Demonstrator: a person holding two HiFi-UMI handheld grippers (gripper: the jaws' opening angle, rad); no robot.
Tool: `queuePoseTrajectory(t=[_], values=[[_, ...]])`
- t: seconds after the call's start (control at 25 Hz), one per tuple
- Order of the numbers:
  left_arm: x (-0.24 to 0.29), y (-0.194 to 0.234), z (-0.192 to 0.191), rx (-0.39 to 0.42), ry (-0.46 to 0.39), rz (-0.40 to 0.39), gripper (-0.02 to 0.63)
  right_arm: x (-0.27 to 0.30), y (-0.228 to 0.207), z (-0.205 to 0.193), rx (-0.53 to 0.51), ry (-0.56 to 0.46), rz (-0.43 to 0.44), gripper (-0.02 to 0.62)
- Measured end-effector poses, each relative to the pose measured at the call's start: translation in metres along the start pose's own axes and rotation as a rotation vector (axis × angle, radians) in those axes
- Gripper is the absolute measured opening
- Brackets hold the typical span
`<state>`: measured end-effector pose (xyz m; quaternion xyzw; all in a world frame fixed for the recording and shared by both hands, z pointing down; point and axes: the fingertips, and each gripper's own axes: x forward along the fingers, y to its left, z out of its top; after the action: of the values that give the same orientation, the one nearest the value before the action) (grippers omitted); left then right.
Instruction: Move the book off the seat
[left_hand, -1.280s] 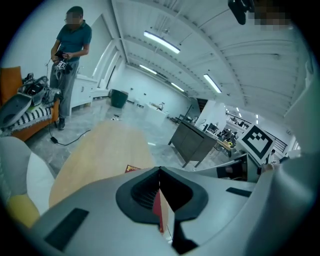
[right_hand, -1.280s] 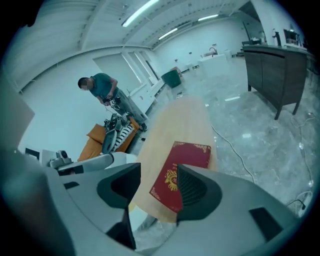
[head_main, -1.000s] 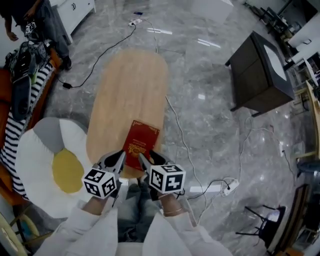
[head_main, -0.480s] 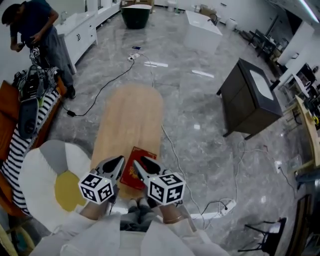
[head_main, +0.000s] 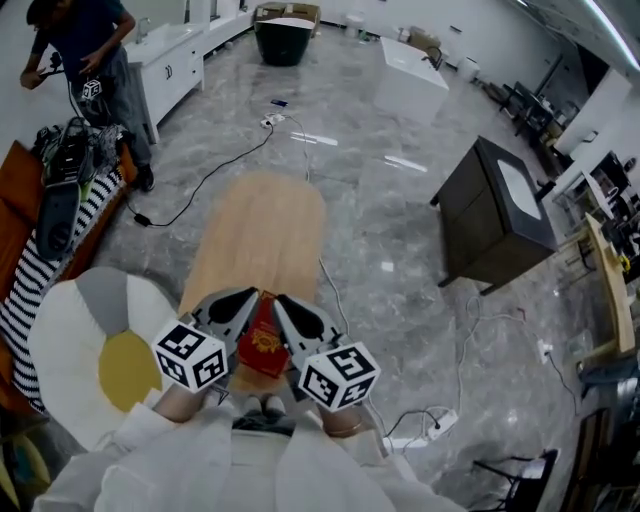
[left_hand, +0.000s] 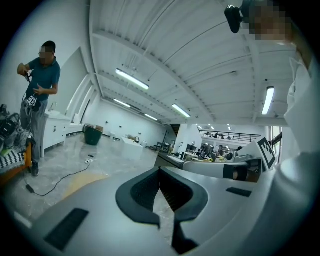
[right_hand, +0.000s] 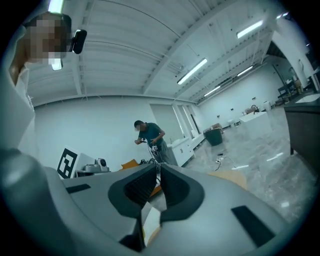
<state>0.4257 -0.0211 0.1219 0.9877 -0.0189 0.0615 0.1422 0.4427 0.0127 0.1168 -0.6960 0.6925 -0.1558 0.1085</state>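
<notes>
Your right gripper (right_hand: 157, 172) has just been closing its jaws and now pinches the red book (head_main: 263, 340) by a pale edge, upright at lower centre, seemingly lifted off the wooden bench seat (head_main: 262, 225); your left gripper (left_hand: 160, 172) is closed on nothing.

We see a dark cabinet (head_main: 495, 215) on the grey marble floor (head_main: 400, 300), a cable (head_main: 205, 178) trailing across it, and a person (head_main: 85, 42) standing by white cupboards (head_main: 175, 58).

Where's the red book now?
In the head view the red book is low in the middle, between the left gripper and the right gripper, whose jaws have just been closing on it, over the near end of the wooden bench.
</notes>
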Motion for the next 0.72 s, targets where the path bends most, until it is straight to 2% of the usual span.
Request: queuePoseTrajectory(t=[0.24,0.72], values=[[-0.011,-0.010,0.008,-0.008,-0.048,-0.003,0.006,-0.004,0.014,0.009,-0.042,-0.082,0.007,0.014],[-0.016,-0.034,0.001,-0.015,-0.034,-0.026,0.006,-0.012,0.019,0.007,-0.049,-0.065,0.003,0.012]])
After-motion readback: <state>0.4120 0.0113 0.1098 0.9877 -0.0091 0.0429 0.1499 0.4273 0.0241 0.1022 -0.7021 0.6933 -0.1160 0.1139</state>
